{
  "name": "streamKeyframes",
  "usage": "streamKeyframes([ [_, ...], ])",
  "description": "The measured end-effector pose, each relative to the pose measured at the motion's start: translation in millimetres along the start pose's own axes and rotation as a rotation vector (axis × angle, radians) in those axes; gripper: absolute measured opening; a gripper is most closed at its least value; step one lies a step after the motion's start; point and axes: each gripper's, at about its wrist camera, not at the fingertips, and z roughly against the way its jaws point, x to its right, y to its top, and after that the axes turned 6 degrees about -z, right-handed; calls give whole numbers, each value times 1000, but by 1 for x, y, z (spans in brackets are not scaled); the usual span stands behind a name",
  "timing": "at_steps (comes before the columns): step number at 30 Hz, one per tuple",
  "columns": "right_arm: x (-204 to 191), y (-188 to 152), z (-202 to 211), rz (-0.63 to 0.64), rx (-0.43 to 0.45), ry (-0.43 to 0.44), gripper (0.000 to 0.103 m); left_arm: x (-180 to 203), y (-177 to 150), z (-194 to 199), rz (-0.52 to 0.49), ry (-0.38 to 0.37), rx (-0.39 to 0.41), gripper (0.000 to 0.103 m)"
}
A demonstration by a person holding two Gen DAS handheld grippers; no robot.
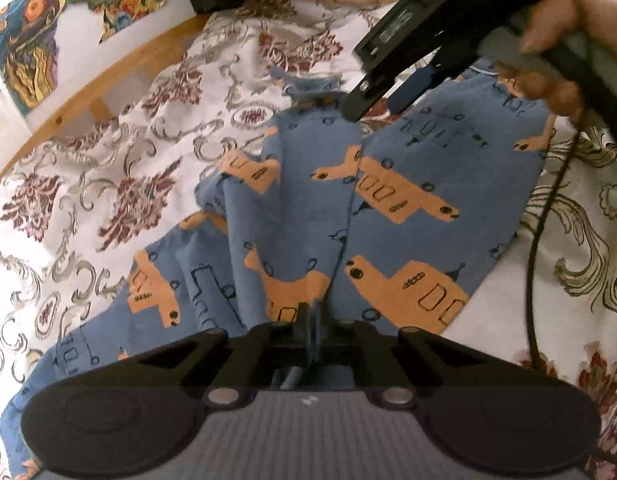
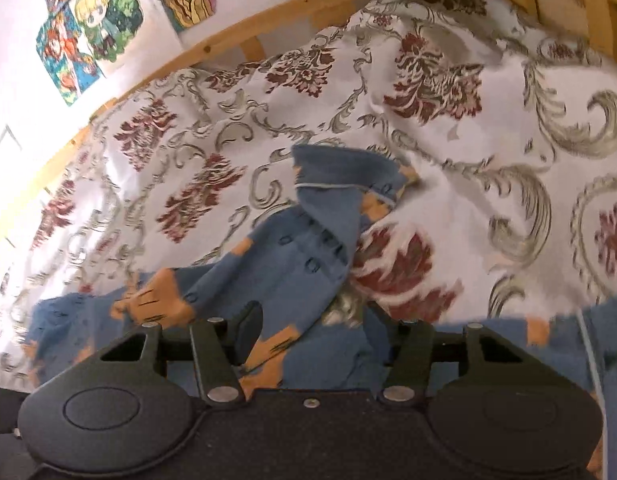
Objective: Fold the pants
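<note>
Pinching a fold of the blue cotton pants with orange truck prints in the closed left gripper, legs running away toward the bedspread's far edge, right gripper gaping open, nearer those hems.

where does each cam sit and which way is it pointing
Left wrist: sits on the left gripper, looking forward and down along the blue pants on the patterned bedspread; its jaws are shut on a fabric fold, and the right gripper and hand show at top right.
Right wrist: sits on the right gripper, looking low across the bedspread to the wooden bed frame and wall pictures; open jaws straddle pants fabric.
Shared: pants, bedspread, bed frame, wall pictures.
</note>
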Motion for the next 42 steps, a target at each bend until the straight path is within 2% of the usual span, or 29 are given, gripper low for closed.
streamKeyframes([
  [3,2,3,-4,-2,8,-5,59,3,6,-6,-14,-5,10,3],
  [6,2,3,-4,0,14,1,59,3,15,-13,-25,9,29,9],
  [8,2,2,-4,5,14,-3,59,6,18,-14,-45,23,42,24],
  [10,3,3,-4,-4,16,-5,59,11,19,-15,-79,52,51,33],
  [16,-1,4,-2,-1,36,0,59,17,28,-23,-138,76,59,33],
  [18,0,3,-3,2,35,-7,59,16,28,-28,-146,87,37,33],
  [19,1,3,-3,-1,33,-8,59,16,27,-30,-146,90,31,27],
  [20,1,3,-4,-3,33,-9,59,16,26,-30,-145,89,29,13],
  [23,-1,4,-7,39,40,-28,59,17,25,-28,-134,90,38,4],
  [27,-16,12,-14,218,82,-94,59,18,24,-24,-126,75,55,4],
  [32,-31,22,-32,387,99,-138,59,15,24,-23,-108,71,62,3],
  [34,-37,24,-39,439,95,-152,53,14,24,-23,-101,68,63,3],
  [40,-46,16,-51,530,55,-223,50,13,23,-23,-96,63,65,3],
  [42,-44,15,-51,512,52,-238,49,13,22,-23,-94,61,65,3],
])
